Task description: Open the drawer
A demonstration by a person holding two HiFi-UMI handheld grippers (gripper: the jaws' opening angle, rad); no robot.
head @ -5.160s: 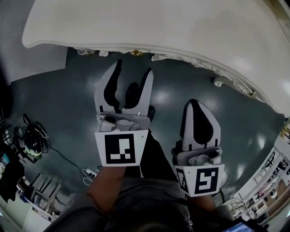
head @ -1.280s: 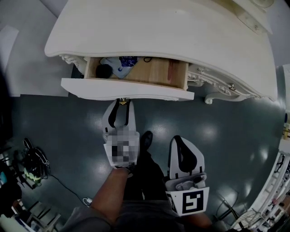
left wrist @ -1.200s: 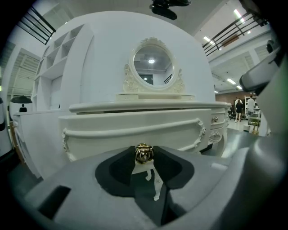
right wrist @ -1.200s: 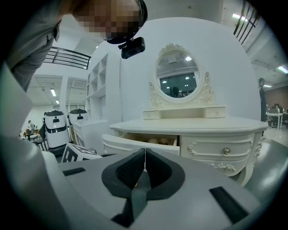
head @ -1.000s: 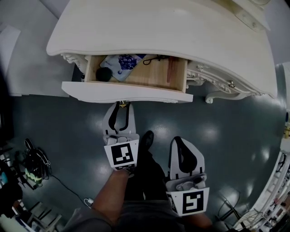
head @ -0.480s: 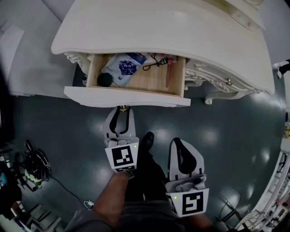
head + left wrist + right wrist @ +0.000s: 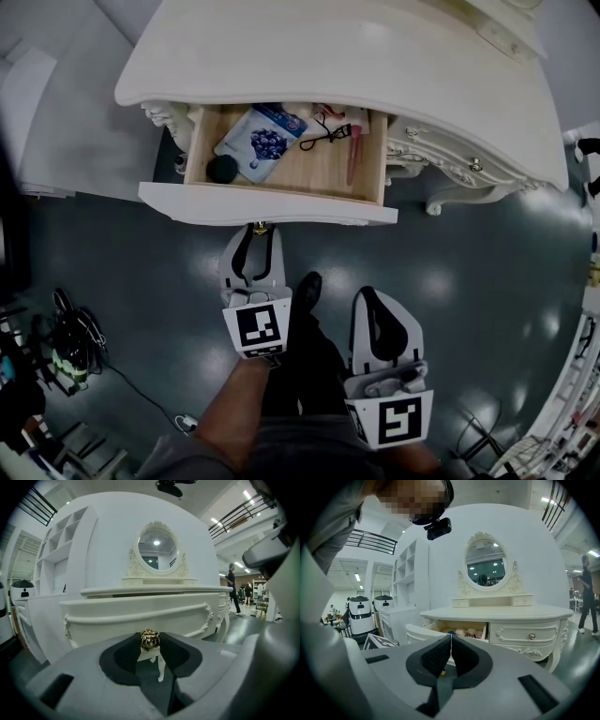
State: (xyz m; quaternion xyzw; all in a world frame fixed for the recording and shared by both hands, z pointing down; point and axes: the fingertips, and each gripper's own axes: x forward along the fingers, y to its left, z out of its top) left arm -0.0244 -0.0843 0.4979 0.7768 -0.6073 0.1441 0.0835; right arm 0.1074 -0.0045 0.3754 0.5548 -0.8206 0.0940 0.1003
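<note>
Head view shows the drawer further out of the dressing table than a second ago, its contents exposed: opening looks nearly done. On the left gripper the jaws grasp its gold knob; on the right gripper they are clenched, empty.

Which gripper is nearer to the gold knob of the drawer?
Left. The left gripper grips the gold knob; the right gripper, shut and empty, hangs back from it, to its right.

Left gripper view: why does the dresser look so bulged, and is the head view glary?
Left gripper view: wide-angle lens bows the dresser, corners go black, gold knob is sharp. Head view: dim floor carries bright lamp reflections; drawer evenly lit.
</note>
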